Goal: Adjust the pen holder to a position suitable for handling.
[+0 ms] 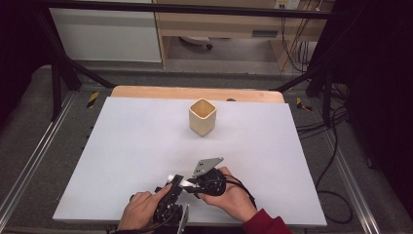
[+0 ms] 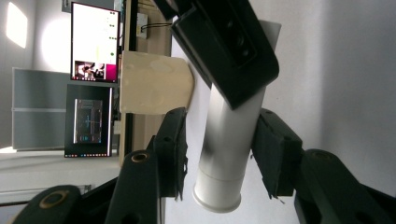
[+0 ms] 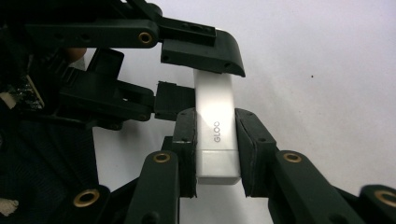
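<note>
item 1: glue stick (image 3: 217, 130), white, marked "gloo". lower centre of the high view (image 1: 185, 182), held off the table between the two grippers. in the right gripper view it stands upright in the middle of the frame; in the left gripper view (image 2: 229, 149) it runs from upper centre down to lower centre, round end toward the camera.

item 2: right gripper (image 3: 217, 149). fingers (image 3: 184, 149) pinching the glue stick on both flat sides, pads pressed against it. seen in the high view (image 1: 191, 183) at lower centre, grey three-cornered plate on top, the person's right hand (image 1: 229, 195) around it.

item 3: left gripper (image 2: 224, 154). fingers (image 2: 273, 158) stand either side of the glue stick, partly drawn in; a narrow gap shows at each pad, so no firm contact can be read. in the high view (image 1: 179, 185) it sits at the bottom edge, left hand (image 1: 141, 209) on it. in the right gripper view its fingers reach in from the upper left to the far end of the glue stick.

item 4: wooden cup (image 1: 202, 117), pale, square-mouthed with rounded corners, upright on the table, upper centre of the high view, well apart from both grippers. in the left gripper view (image 2: 156, 81) at upper left.

item 5: table (image 1: 122, 146), white top, wooden strip along the far edge.
</note>
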